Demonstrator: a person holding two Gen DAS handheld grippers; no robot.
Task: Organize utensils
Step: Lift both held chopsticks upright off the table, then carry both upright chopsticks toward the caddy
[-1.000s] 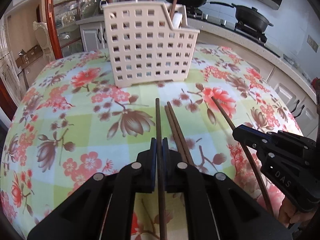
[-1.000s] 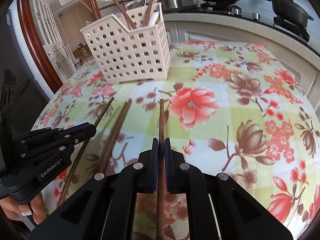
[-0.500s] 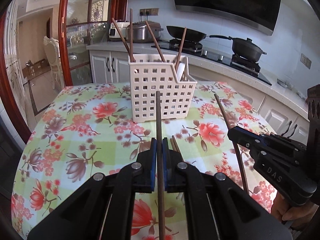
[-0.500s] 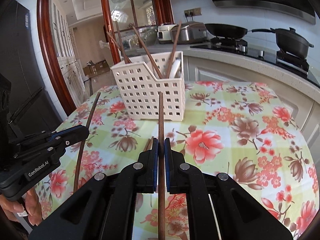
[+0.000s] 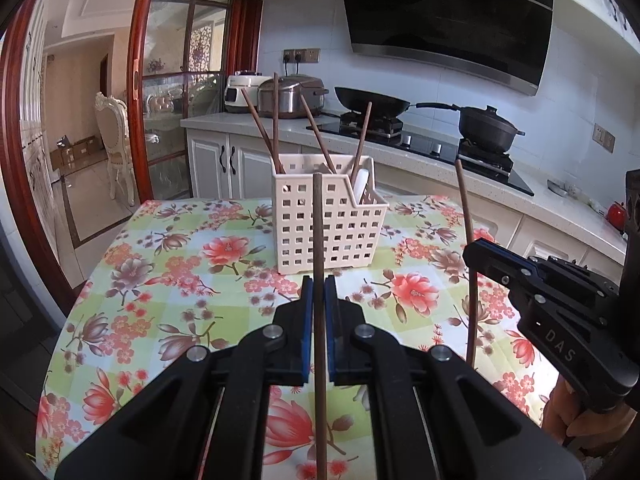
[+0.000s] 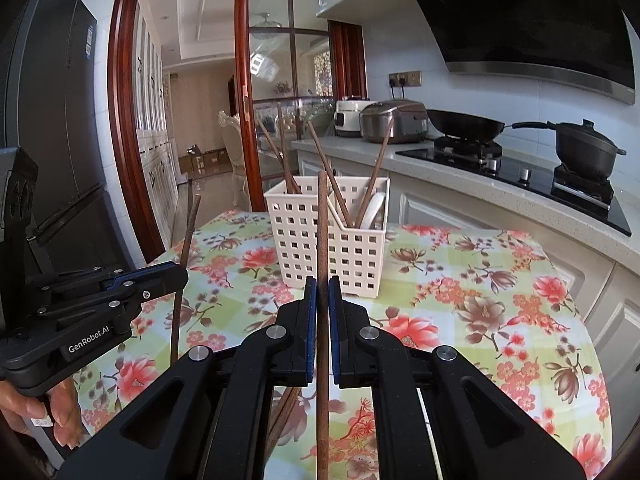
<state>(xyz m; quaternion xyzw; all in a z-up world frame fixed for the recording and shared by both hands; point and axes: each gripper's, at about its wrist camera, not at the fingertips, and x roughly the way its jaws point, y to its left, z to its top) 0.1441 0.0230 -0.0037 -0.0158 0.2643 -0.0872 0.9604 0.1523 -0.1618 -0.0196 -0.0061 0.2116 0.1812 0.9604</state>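
The left fingers (image 5: pixel 319 294) are clamped on one brown chopstick (image 5: pixel 318 232) and the right fingers (image 6: pixel 322 300) on another (image 6: pixel 322 232). Both sticks have come up off the floral tabletop (image 5: pixel 168 280) since a second ago and now tilt upward toward the white basket (image 5: pixel 328 216). That likely sets up dropping them in beside the chopsticks standing there.

chopstick (image 5: pixel 319 420) ends cut off – basket (image 5: pixel 328 224) contents hidden

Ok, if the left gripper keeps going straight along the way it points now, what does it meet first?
Most likely the white basket. The left gripper, shut on a chopstick, points at its front wall, so the chopstick tip would probably touch first. The gap is hard to judge.
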